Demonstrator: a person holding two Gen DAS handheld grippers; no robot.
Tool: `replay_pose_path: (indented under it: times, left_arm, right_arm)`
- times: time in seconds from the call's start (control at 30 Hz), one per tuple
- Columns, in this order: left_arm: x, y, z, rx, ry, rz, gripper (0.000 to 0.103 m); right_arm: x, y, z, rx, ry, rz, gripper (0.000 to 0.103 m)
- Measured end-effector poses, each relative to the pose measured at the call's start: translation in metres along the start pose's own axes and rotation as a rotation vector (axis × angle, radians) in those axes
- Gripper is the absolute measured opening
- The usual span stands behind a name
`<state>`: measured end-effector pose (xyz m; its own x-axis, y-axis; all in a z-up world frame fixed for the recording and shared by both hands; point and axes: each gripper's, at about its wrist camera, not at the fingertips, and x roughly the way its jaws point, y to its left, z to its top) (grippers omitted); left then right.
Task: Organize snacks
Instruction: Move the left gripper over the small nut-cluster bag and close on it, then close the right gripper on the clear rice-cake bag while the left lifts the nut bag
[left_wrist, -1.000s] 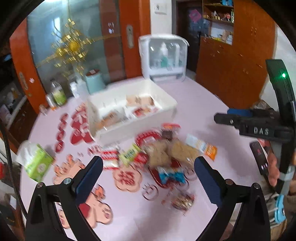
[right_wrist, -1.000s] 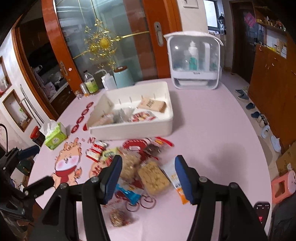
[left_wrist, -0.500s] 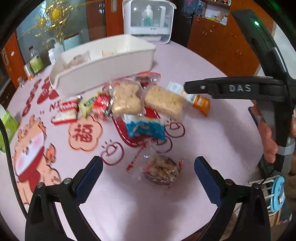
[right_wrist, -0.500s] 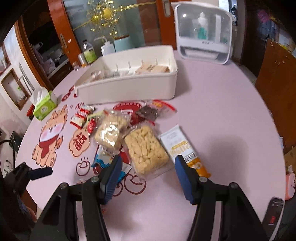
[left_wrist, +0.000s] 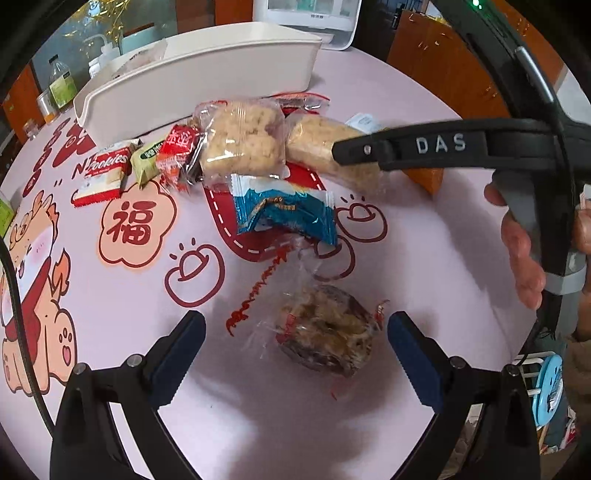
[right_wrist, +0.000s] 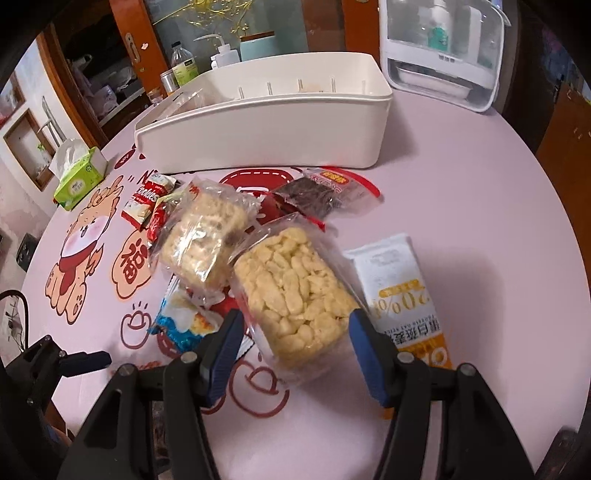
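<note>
My left gripper is open, its blue pads low on either side of a clear-wrapped brown nut snack on the pink table. My right gripper is open too, straddling the near end of a yellow puffed-rice packet; I see no pad pressing it. Beyond lie a second rice packet, a blue packet, a cookies packet, a dark packet and a white-and-orange bar. The white bin stands behind them, holding a few snacks.
A green tissue pack sits at the table's left edge. Bottles and a white cabinet stand behind the bin. A hand holds the right gripper's handle. The table's near edge is close below both grippers.
Both grippers have come down toward the snack pile and tilted more steeply. The left now frames the brown snack, the right frames the yellow packet. Neither jaw width changed.
</note>
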<state>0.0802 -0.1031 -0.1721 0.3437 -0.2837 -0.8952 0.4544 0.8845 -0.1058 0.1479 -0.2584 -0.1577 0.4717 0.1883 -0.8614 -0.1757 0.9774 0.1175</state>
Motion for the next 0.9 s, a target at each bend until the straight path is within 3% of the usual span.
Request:
replay_pose_path:
  times: [0.53,0.63,0.8,0.9]
  left_arm:
    - [0.017,-0.012,-0.007,-0.009,0.034,0.0,0.097]
    - [0.017,-0.014,-0.007,-0.006,0.018,-0.008,0.086]
    - [0.012,-0.02,-0.003,0.008,0.005,-0.029,0.052]
    - [0.009,-0.02,0.002,0.007,0.01,-0.041,0.051]
  right_arm:
    - [0.008,0.015,0.02,-0.24,0.027,-0.012,0.06]
    - [0.012,0.023,0.023,-0.326,0.034,-0.047,0.06]
    - [0.026,0.028,0.028,-0.387,0.08,-0.028,0.06]
    - [0.032,0.031,0.03,-0.415,0.103,-0.023,0.064]
